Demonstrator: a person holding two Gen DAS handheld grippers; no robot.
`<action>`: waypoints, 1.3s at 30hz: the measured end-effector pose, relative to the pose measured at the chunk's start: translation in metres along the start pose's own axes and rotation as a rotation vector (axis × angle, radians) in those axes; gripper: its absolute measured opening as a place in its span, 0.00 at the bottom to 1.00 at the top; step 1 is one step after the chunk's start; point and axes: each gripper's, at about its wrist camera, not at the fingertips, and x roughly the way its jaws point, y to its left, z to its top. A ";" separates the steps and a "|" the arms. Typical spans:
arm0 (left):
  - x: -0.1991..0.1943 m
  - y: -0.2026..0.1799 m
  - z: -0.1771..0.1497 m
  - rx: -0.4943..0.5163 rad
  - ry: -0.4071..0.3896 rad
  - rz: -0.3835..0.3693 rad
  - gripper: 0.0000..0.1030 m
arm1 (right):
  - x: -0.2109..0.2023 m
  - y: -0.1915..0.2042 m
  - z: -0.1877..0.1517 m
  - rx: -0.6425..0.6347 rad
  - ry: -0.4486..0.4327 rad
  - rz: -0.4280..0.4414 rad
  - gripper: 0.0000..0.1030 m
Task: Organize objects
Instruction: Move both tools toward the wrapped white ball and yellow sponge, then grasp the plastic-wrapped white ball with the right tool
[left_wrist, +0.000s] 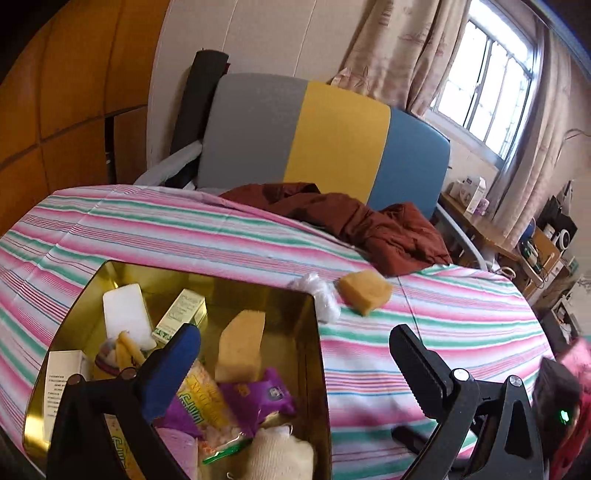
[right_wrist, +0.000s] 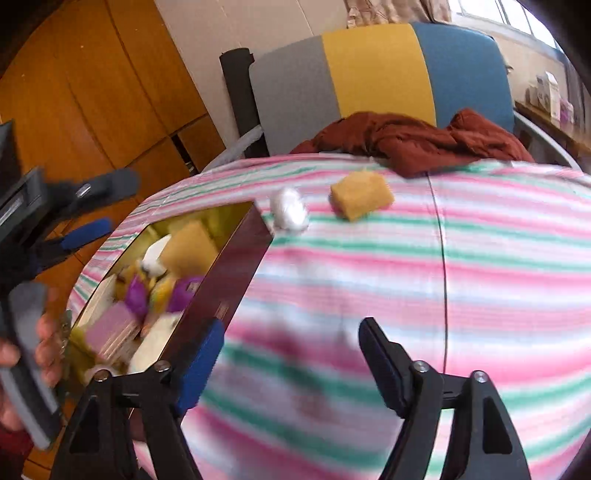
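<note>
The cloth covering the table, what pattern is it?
Pink, green and white stripes, clearest in the left wrist view.

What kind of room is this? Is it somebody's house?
Probably a room in someone's home. There's a window with patterned curtains, a wooden wardrobe, and a table under a striped cloth with a chair pushed up to it.

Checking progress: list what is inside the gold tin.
In the gold tin: a yellow sponge, white block, small cartons, purple packets, a cream cloth. Whatever lies beneath them is covered.
</note>
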 end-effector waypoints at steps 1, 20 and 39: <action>0.000 0.001 0.000 -0.008 -0.003 0.007 1.00 | 0.007 -0.002 0.010 -0.004 -0.008 -0.005 0.67; 0.011 0.043 -0.004 -0.138 0.050 0.029 1.00 | 0.147 -0.010 0.094 -0.045 0.127 0.016 0.33; 0.105 -0.100 0.013 0.082 0.147 -0.027 1.00 | 0.027 -0.136 0.041 0.003 0.035 -0.189 0.30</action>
